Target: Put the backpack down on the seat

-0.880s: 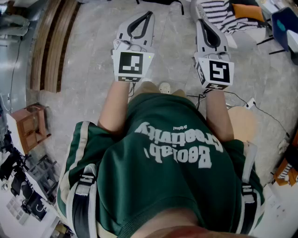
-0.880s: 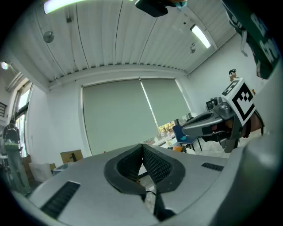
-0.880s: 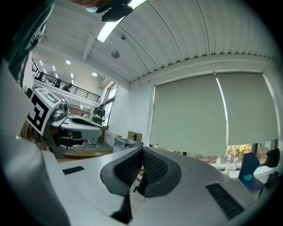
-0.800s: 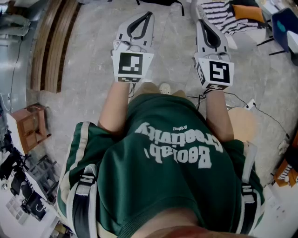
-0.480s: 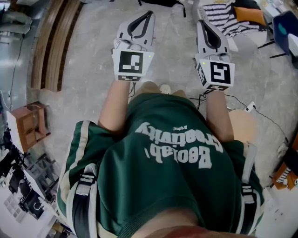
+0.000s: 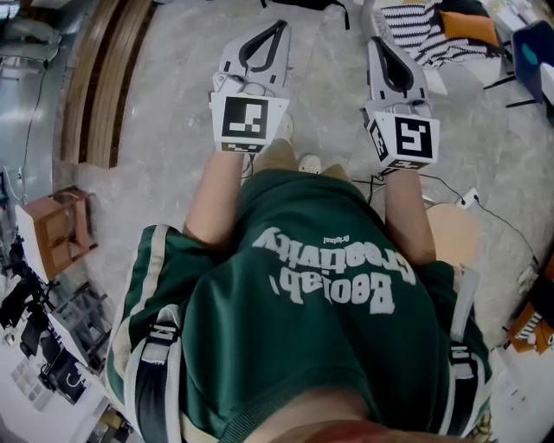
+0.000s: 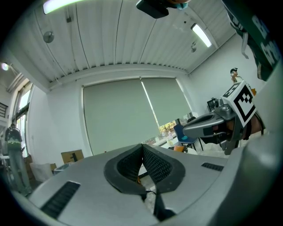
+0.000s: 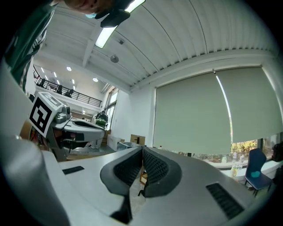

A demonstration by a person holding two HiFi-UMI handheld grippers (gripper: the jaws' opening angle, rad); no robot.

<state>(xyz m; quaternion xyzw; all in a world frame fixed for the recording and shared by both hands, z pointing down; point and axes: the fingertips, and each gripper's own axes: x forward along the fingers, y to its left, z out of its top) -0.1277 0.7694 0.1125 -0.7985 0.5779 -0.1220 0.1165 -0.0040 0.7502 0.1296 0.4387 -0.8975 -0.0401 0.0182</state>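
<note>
I wear the backpack on my back; only its black-and-white shoulder straps (image 6: 154,355) show, over a green shirt. A round pale wooden seat (image 6: 456,232) stands on the floor low at my right, partly hidden by my right forearm. Both grippers are held out level ahead of me, apart from strap and seat. My left gripper (image 6: 277,26) is shut with nothing between its pads, and so is my right gripper (image 6: 376,41). In the left gripper view the closed jaws (image 7: 142,145) point at a window blind; the right gripper view (image 8: 142,148) shows the same.
Wooden planks (image 6: 99,78) lie along the floor at the left, with a small wooden box (image 6: 56,229) nearer me. Striped cloth (image 6: 415,26) and a blue chair (image 6: 532,43) sit at the top right. Cables (image 6: 450,183) run over the floor by the seat.
Both grippers keep the same shut pose. The scene has slid slightly in the head view, and a shoe now shows under the left gripper.
</note>
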